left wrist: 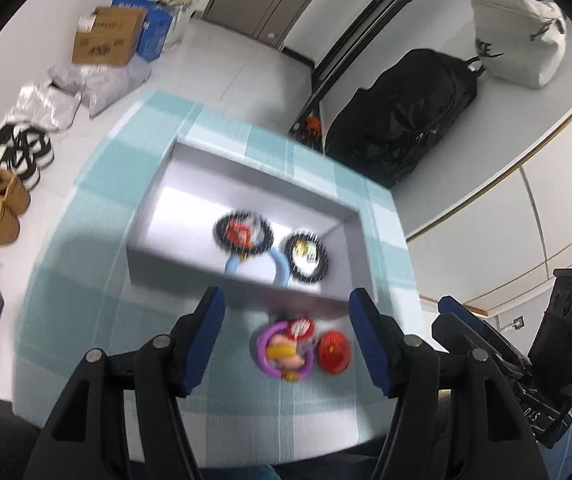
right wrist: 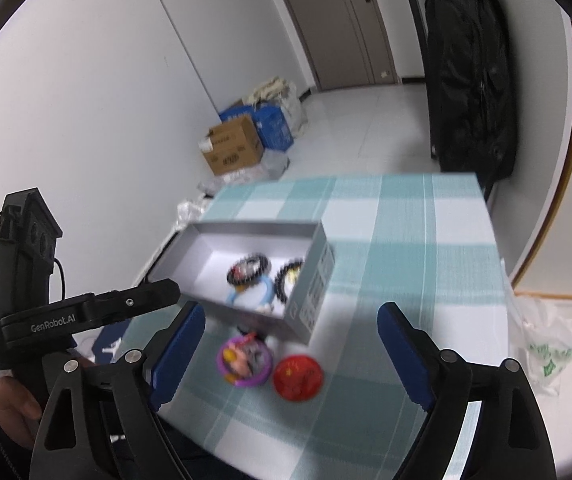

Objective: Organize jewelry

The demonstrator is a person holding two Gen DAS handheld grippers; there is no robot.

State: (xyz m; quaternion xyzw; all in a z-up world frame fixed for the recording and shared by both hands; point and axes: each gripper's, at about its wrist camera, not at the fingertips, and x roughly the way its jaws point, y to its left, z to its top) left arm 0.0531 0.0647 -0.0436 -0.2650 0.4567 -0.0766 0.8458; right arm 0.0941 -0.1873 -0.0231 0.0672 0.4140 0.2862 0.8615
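Note:
A grey open box (left wrist: 174,264) (right wrist: 314,280) sits on a teal checked tablecloth (left wrist: 86,240). Inside it lie two black beaded rings (left wrist: 242,234) (left wrist: 306,258) and a light blue ring (left wrist: 232,266). On the cloth just in front of the box are a purple ring with a colourful charm (left wrist: 263,345) (right wrist: 245,362) and a round red badge (left wrist: 333,351) (right wrist: 297,376). My left gripper (left wrist: 288,294) hovers above these two, open with nothing between its blue pads. My right gripper (right wrist: 290,308) stands open over the same two pieces, holding nothing.
A black backpack (left wrist: 402,120) and a white bag (left wrist: 518,36) are beyond the table. Cardboard and blue boxes (left wrist: 106,36) and shoes (left wrist: 26,152) line the floor on the left. A plastic bag (right wrist: 546,344) lies off the table's right edge. A hand (right wrist: 10,404) grips the left tool.

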